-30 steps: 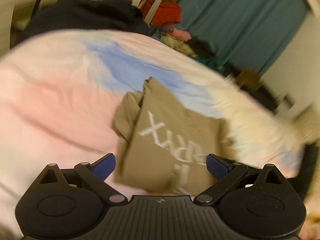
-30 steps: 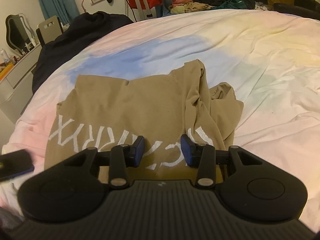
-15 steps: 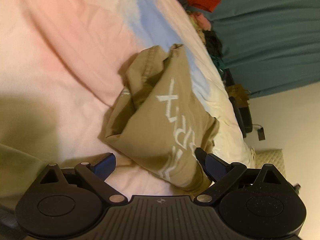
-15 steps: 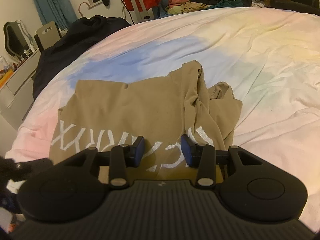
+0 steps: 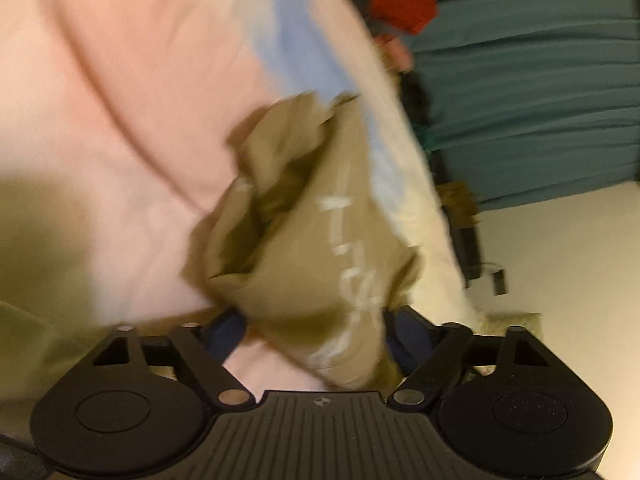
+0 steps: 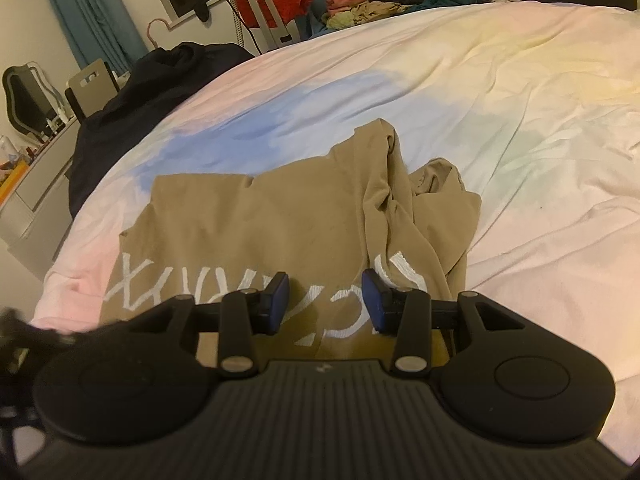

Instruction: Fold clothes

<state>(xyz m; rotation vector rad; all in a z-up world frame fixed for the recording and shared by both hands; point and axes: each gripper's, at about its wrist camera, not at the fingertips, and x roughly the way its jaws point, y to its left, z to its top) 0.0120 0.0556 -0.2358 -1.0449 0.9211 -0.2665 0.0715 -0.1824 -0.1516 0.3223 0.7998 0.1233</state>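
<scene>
One bed (image 6: 500,92), spread with a pastel sheet of pink, blue and pale yellow, fills both views. On it lies a tan T-shirt (image 6: 280,216) with white lettering, its near part spread flat and its right side bunched into folds. Beyond the bed's far edge sit a dark garment (image 6: 160,76), a heap of mixed clothes (image 6: 384,4) and a teal curtain (image 5: 532,92). The left gripper (image 5: 316,338) is closing around a bunched edge of the shirt, which sits between its blue pads, though blur hides whether they press it yet. The right gripper (image 6: 325,304) hovers half-open over the lettering, gripping nothing.
</scene>
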